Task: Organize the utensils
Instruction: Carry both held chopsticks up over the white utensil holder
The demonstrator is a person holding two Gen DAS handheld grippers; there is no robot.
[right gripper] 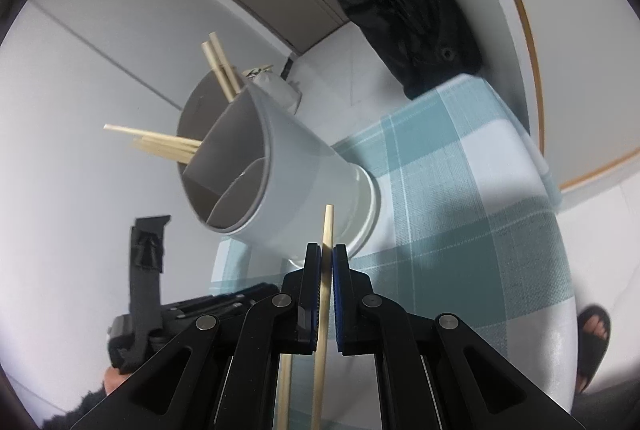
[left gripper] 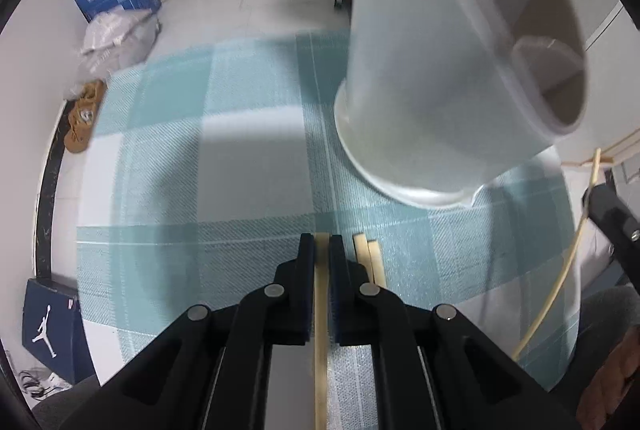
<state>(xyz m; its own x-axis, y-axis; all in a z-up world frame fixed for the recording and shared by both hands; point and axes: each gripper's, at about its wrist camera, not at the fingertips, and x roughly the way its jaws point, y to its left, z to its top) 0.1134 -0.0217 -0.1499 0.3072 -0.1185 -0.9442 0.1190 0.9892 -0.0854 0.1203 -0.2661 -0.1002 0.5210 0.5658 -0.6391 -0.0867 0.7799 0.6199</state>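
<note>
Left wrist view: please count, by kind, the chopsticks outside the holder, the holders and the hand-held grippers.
Chopsticks outside the holder: 4 (one in the left hand-held gripper, one in the right hand-held gripper, two loose on the cloth)
Holders: 1
Hand-held grippers: 2
Total: 7

I see a round table [left gripper: 132, 242] covered with a teal-and-white checked tablecloth [left gripper: 248, 102]. A white utensil holder [left gripper: 420, 110] stands on the cloth toward the far side. Near the holder's base, on my side of it, a few pale wooden chopsticks [left gripper: 370, 262] lie flat on the cloth, side by side.
</note>
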